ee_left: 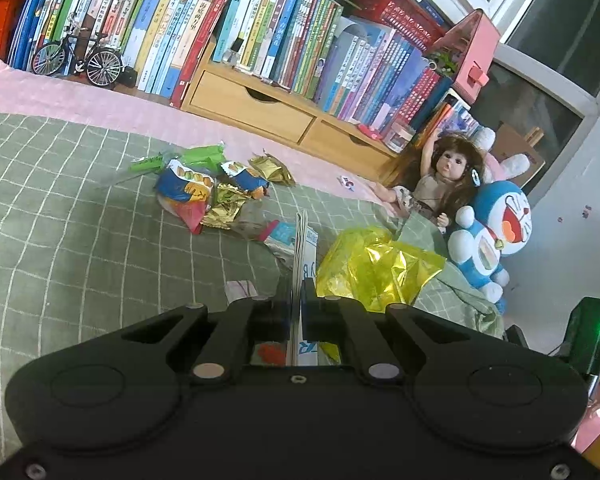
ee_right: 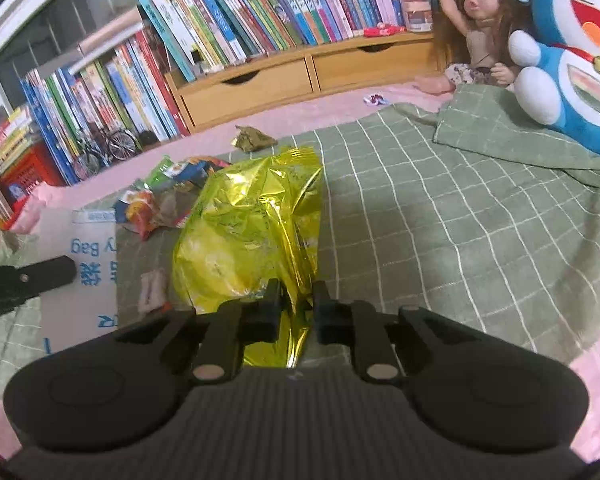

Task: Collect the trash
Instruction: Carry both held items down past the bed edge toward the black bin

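Right wrist view: green checked blanket [ee_right: 440,208] lies open and bare toward its folded far edge. Crinkled yellow foil wrapper [ee_right: 252,232] is pinched in the right gripper [ee_right: 296,296]. Left gripper [ee_left: 298,292] clamps a white printed bag [ee_left: 305,248] edge-on; snack wrappers [ee_left: 204,192] sit beyond.

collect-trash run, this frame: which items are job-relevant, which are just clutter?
Job:
- yellow foil wrapper, right gripper shut on it
- white bag, left gripper shut on its edge
- snack wrapper pile
- gold wrapper on the pink sheet

Clutter:
- doll
- blue plush
- books
- model bicycle
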The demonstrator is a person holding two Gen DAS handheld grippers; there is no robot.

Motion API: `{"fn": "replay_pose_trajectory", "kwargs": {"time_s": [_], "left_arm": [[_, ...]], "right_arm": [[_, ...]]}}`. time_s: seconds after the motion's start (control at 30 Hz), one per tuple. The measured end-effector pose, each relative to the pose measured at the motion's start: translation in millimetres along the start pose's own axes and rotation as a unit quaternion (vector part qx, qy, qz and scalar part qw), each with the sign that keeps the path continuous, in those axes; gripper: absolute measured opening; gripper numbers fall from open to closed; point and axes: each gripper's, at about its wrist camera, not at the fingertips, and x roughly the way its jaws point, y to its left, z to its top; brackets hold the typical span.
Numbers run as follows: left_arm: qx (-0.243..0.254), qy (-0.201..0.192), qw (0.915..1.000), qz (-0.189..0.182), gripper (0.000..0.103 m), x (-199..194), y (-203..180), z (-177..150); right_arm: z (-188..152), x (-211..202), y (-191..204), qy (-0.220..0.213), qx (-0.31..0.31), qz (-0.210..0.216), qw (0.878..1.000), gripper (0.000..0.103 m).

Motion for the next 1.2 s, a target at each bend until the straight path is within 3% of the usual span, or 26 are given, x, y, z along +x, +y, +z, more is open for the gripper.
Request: {"fn": "replay_pose_trajectory", "kwargs": {"time_s": [0.33,0.67,0.9,1.2], "left_arm": [[0.008,-0.018,0.9997,-0.014,0.004,-44,-5,-8],[0.019,-0.023,0.9990,-0.032,0.004,-102,-8,-41],[0.033,-0.021,0.9990,-0.020,0.004,-145,-2,-90],[0.034,-0.013,0.9993,0.001,0.004,-188,22,-174]], "right_arm": [[-12,-54,16,-0.025,-0.012,0.023,0.999,0.017],[-48,-104,43,-0.010,-0.028,0.040,0.999,0.017],[-95,-132,55,0.015,-0.037,0.051,0.998,0.017],[-170,-143,62,0.094,-0.032,0.065,0.993,0.017]]}}
